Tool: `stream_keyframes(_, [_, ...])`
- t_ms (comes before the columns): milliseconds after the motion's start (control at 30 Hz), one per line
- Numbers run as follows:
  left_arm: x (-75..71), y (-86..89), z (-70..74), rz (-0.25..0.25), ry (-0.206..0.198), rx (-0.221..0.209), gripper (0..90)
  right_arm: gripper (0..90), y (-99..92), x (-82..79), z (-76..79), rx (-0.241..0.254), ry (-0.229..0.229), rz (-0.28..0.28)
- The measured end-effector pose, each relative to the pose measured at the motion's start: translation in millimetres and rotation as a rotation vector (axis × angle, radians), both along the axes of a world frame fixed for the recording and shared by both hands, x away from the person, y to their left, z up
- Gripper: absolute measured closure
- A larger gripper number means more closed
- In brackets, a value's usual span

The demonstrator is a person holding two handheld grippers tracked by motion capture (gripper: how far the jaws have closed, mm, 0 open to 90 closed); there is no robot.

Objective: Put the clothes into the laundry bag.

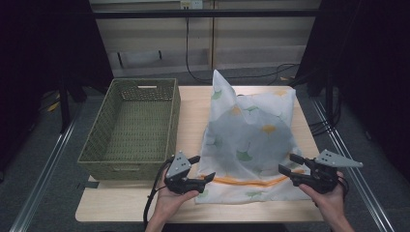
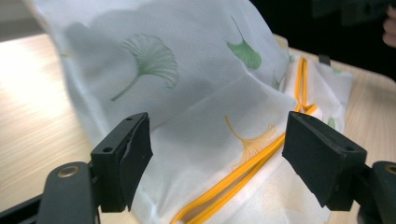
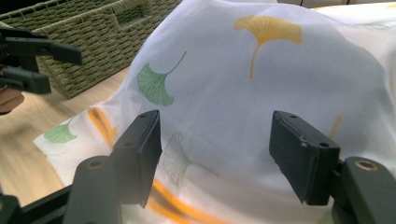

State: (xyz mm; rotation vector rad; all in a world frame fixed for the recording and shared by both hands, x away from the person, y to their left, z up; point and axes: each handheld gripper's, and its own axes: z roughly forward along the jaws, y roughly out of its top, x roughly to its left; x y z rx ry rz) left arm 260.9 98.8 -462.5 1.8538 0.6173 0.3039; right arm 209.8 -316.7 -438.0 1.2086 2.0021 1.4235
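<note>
Tongs in both hands stood open at the near edge of the surface [image 1: 121, 203], one at each near corner of the bag [image 1: 249, 140]. The left tongs [image 1: 203, 167] had its jaws well apart, pointing toward the bag's near left corner; in the left gripper view the white cloth and its orange band [image 2: 243, 170] lay between and just beyond the jaws, and the left jaw looked to brush the cloth, though no pinch showed. The right tongs [image 1: 285, 164] gaped wide at the bag's near right corner, just beside the cloth; in the right gripper view the domed cloth rose past the jaws, with nothing clamped.

The bag lay on the right part of the surface, bulging in the middle, with its far left corner standing up in a peak. It was thin and white, printed with green and yellow fan-shaped leaves, and something round and grey showed through it. I could read no writing or label on it.

A green woven basket [image 1: 99, 147] stood on the left of the surface, just beside the bag and close to the left tongs.
</note>
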Motion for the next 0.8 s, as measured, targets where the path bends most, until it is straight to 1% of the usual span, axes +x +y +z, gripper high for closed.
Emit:
stream_keyframes(33, [-2.8,3.7,1.0,0.013,-0.011,-0.007,21.7,33.1,-2.8,-4.3,0.5,-0.001,-0.005,-0.012])
stream_keyframes(67, [-5.2,8.3,2.0,0.017,-0.019,-0.027,21.7,33.1,-5.5,-8.5,1.0,0.006,-0.011,-0.021])
stream_keyframes(133, [-10.7,17.9,4.2,0.025,-0.021,-0.077,22.3,32.6,-10.3,-16.1,1.4,0.01,-0.019,-0.047])
stream_keyframes(167, [-10.7,17.9,4.2,0.025,-0.021,-0.077,21.5,32.3,-13.2,-20.2,1.5,0.004,-0.025,-0.056])
stream_keyframes(200, [-15.4,23.7,6.3,0.061,-0.038,-0.084,20.7,32.3,-15.3,-22.9,1.7,0.006,-0.03,-0.061])
stream_keyframes(233, [-17.9,26.6,7.7,0.072,-0.044,-0.08,20.7,32.1,-16.8,-25.2,1.8,0.01,-0.033,-0.066])
stream_keyframes(267, [-19.9,29.6,8.8,0.061,-0.043,-0.084,20.5,31.8,-18.5,-27.8,1.3,0.012,-0.036,-0.075])
stream_keyframes(300, [-23.0,31.1,9.7,0.073,-0.044,-0.094,20.4,31.9,-19.8,-29.6,0.4,0.014,-0.035,-0.08])
stream_keyframes(333, [-26.1,33.9,10.6,0.083,-0.057,-0.085,20.2,31.8,-20.3,-31.5,-0.6,0.013,-0.029,-0.086])
stream_keyframes(367, [-28.4,37.2,11.3,0.076,-0.068,-0.071,20.0,31.6,-21.0,-33.5,-1.3,0.011,-0.025,-0.085])
stream_keyframes(400, [-30.9,39.3,11.5,0.081,-0.069,-0.077,20.1,31.6,-22.0,-35.4,-1.6,0.012,-0.025,-0.085])
stream_keyframes(433, [-33.7,42.4,11.5,0.093,-0.079,-0.08,20.1,31.6,-23.2,-37.3,-1.3,0.011,-0.027,-0.091])
stream_keyframes(467, [-36.3,45.6,11.3,0.102,-0.09,-0.092,20.1,31.6,-24.7,-38.6,-0.8,0.011,-0.037,-0.101])
stream_keyframes(500, [-38.2,49.6,10.8,0.094,-0.094,-0.104,20.0,31.6,-26.5,-39.5,-0.7,0.015,-0.041,-0.108])
stream_keyframes(533, [-41.5,52.5,9.7,0.11,-0.093,-0.129,20.0,31.5,-27.8,-39.3,-0.5,0.025,-0.044,-0.12])
stream_keyframes(567, [-41.5,52.5,9.7,0.11,-0.093,-0.129,19.7,31.5,-27.8,-39.3,-0.5,0.025,-0.044,-0.12])
stream_keyframes(600, [-45.4,57.5,7.2,0.137,-0.091,-0.139,19.6,31.5,-30.9,-38.0,-1.5,0.032,-0.035,-0.131])
stream_keyframes(633, [-46.7,60.9,5.5,0.138,-0.084,-0.154,19.5,31.5,-31.5,-37.5,-2.1,0.036,-0.034,-0.136])
stream_keyframes(667, [-46.8,65.7,4.0,0.114,-0.082,-0.156,19.3,31.5,-32.3,-36.4,-3.0,0.038,-0.028,-0.136])
stream_keyframes(700, [-48.1,66.2,2.7,0.126,-0.072,-0.181,19.3,31.4,-32.5,-35.5,-3.7,0.04,-0.02,-0.134])
stream_keyframes(733, [-49.2,69.1,1.7,0.135,-0.091,-0.154,19.3,31.3,-32.5,-34.9,-3.9,0.039,-0.021,-0.131])
stream_keyframes(767, [-50.2,68.8,0.2,0.139,-0.086,-0.171,18.4,31.3,-32.4,-33.9,-4.4,0.041,-0.027,-0.127])
stream_keyframes(800, [-50.2,68.8,0.2,0.139,-0.086,-0.171,17.2,31.3,-32.4,-33.9,-4.4,0.041,-0.027,-0.127])
